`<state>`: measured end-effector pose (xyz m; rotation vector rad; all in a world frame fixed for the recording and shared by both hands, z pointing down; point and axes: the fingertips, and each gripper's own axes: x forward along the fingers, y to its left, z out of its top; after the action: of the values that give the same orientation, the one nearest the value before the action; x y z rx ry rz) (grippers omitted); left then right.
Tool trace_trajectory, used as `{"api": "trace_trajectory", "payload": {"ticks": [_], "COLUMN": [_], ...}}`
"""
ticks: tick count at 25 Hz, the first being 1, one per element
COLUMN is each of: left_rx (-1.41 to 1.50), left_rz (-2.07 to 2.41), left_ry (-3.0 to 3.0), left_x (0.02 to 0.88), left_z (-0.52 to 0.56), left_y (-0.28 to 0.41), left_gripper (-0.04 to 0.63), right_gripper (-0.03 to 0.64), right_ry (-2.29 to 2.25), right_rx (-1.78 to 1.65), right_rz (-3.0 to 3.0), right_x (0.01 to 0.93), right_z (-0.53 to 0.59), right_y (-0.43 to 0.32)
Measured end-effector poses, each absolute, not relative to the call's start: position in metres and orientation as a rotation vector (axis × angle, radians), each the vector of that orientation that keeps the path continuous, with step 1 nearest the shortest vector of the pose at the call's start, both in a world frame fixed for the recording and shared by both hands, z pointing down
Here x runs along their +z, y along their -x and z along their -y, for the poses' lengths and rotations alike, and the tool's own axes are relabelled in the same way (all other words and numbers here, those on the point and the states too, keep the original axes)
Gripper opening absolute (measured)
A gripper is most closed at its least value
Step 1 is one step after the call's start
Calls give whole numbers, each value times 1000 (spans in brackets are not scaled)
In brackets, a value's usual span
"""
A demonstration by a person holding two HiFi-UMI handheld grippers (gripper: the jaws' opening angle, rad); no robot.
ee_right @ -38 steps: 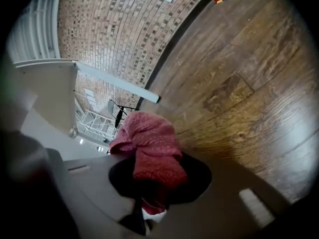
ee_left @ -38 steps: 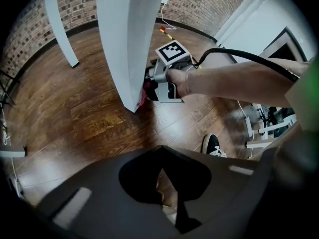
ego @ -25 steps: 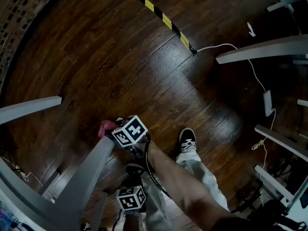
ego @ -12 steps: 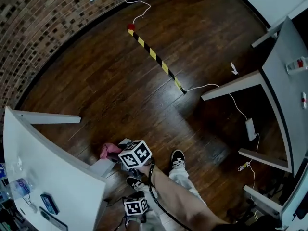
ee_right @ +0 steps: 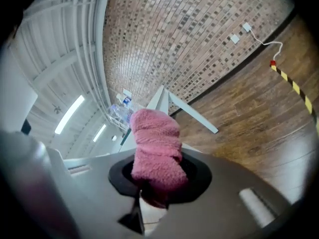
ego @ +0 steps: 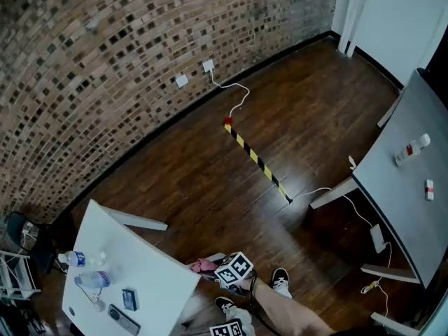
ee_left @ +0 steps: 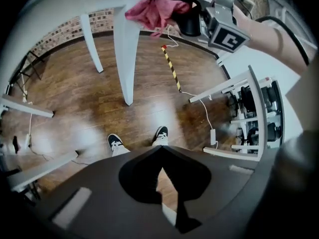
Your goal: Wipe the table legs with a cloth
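- Two clear bottles (ego: 92, 280) lie on the white table (ego: 150, 275) at the far left of the head view, with small dark items beside them.
- One table leg (ee_left: 125, 54) shows in the left gripper view, slanting down from the tabletop to the wood floor (ego: 210, 180). The head view hides it under the tabletop.
- At the table's right edge sits the pink cloth (ee_right: 155, 151), bunched into a roll.
- Its long axis runs along the jaws of the right gripper (ee_right: 152, 195), which are clamped on its lower end. The free end points away from them, toward the table edge and the bottles.
- Only the left gripper view shows the cloth high up beside the top of the leg. Whether it touches the leg cannot be told.
- Just below the right one in the head view, the left gripper (ee_left: 160, 151) has its jaws together with nothing between them. It points down at the floor and the person's two shoes (ee_left: 160, 132).
- Further right, a black-and-yellow striped strip (ego: 255, 159) crosses the floor from the brick wall (ego: 105, 61).
- A grey table (ego: 402, 194) stands at the far right, well apart from the white one.
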<state>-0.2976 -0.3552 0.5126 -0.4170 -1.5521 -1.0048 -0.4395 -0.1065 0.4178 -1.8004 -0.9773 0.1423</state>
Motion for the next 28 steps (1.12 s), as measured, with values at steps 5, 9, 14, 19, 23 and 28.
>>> {"api": "trace_trajectory", "payload": {"ticks": [5, 9, 14, 19, 23, 28], "left_rx": [-1120, -1213, -1367, -1402, -1414, -1491], "left_rz": [1613, 1655, 1722, 1787, 1765, 1648], "left_ry": [571, 699, 832, 901, 969, 1081], "left_x": [460, 419, 381, 367, 376, 390], "left_z": [339, 325, 303, 281, 250, 219], "left_y": [342, 377, 423, 455, 459, 458], "left_gripper": [-5, -5, -5, -5, -5, -5], "right_gripper": [68, 69, 70, 71, 71, 71], "right_ry": [1785, 1878, 1890, 1921, 1913, 1926], "right_rx": [-205, -442, -599, -761, -830, -968], "right_rz": [1010, 948, 909, 788, 707, 532], "right_x": [381, 346, 330, 346, 361, 373], "right_z": [173, 213, 230, 215, 181, 169], "right_y": [459, 481, 502, 503, 498, 495]}}
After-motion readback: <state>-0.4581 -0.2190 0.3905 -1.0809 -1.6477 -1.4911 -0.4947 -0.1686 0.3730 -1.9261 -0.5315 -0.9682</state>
